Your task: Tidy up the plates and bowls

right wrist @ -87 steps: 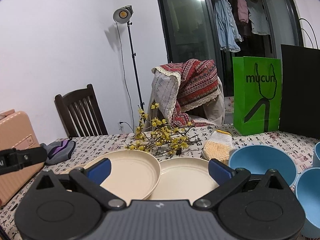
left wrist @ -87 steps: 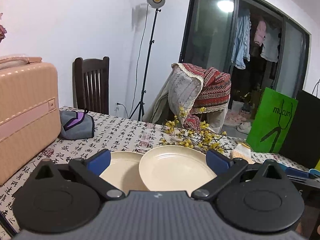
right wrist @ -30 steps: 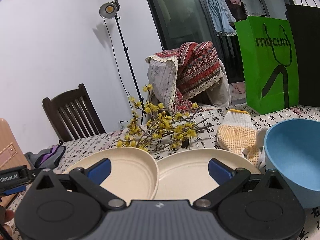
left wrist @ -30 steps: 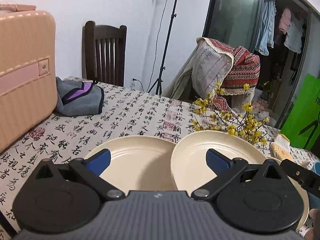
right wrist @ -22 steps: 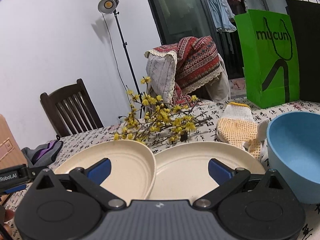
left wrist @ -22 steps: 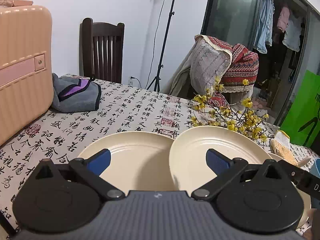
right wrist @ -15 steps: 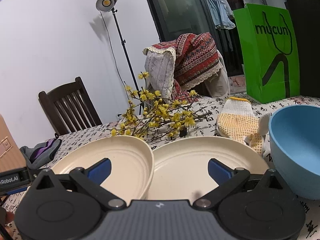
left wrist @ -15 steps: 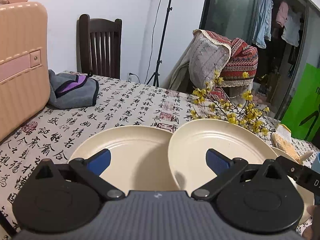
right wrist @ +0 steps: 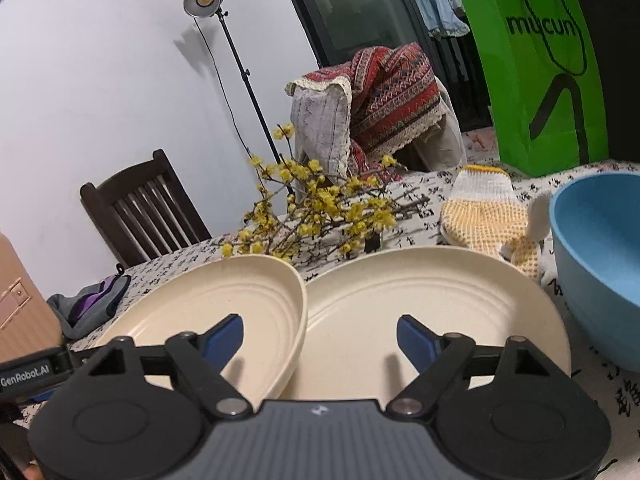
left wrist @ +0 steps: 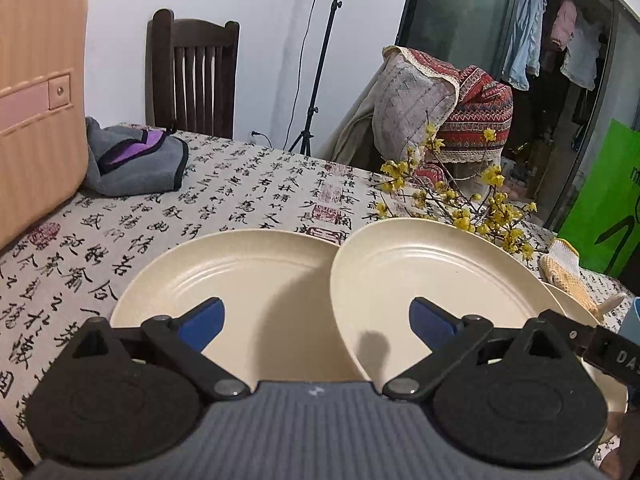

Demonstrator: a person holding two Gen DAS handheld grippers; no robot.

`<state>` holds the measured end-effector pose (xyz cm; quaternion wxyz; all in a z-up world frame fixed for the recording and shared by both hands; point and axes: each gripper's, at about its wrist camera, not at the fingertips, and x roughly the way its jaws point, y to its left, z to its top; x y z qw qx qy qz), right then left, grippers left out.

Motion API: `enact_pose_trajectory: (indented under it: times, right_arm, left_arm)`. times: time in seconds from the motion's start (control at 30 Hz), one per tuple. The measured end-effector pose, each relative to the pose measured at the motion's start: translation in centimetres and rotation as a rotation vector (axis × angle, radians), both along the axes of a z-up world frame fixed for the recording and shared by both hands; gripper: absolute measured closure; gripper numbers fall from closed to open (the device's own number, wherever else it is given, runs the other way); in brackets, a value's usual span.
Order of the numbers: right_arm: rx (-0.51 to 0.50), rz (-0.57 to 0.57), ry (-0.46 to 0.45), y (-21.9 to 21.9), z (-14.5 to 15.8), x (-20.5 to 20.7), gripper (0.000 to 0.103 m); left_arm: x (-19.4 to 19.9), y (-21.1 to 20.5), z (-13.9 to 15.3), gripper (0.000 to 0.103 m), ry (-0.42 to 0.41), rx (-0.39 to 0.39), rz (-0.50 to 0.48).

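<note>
The right gripper (right wrist: 320, 334) has its blue pads apart; its jaws have just been closing in, and between them stands the raised edge of the middle cream plate (right wrist: 224, 308), which the pads do not press. That plate is tilted, its near rim leaning over the right cream plate (right wrist: 432, 304) lying flat on the calligraphy tablecloth (right wrist: 592, 384). Just right of the flat plate sits a blue bowl (right wrist: 596, 260), with a yellow-dotted work glove (right wrist: 484, 216) behind it and a spray of yellow-flowered branches (right wrist: 320, 204) behind the plates.

The left gripper (left wrist: 316, 320) is likewise spread wide, holding nothing, hovering over the left cream plate (left wrist: 240, 276), which lies flat, and the tilted middle plate (left wrist: 432, 268) overlapping its right edge. Farther left rest a grey pouch (left wrist: 136, 164) and a pink suitcase (left wrist: 36, 92); a green paper bag (right wrist: 540, 76) stands at the far right
</note>
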<state>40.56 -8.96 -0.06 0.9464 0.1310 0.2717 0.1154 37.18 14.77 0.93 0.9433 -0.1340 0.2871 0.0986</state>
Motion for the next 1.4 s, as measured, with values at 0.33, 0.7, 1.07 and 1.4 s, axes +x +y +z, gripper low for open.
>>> enact_pose_trajectory:
  times: [0.33,0.7,1.07,1.4]
  right_arm:
    - [-0.009,0.029,-0.012,0.4,-0.3,-0.1,0.046]
    - [0.009,0.055,-0.002,0.5,-0.6,0.1,0.063]
    - [0.141,0.088,0.053,-0.8,-1.1,1.0,0.083]
    - [0.18,0.092,0.061,-1.2,-1.3,1.0,0.088]
  left_arm:
    - [-0.1,-0.1,-0.3,0.033,-0.01,-0.027,-0.024]
    - [0.0,0.0,-0.4,0.061,-0.01,-0.061,-0.043]
    - [0.4,0.4,-0.5,0.077,-0.006,-0.121,-0.061]
    - [0.2,0.0,-0.2,0.085,-0.007,-0.105,-0.07]
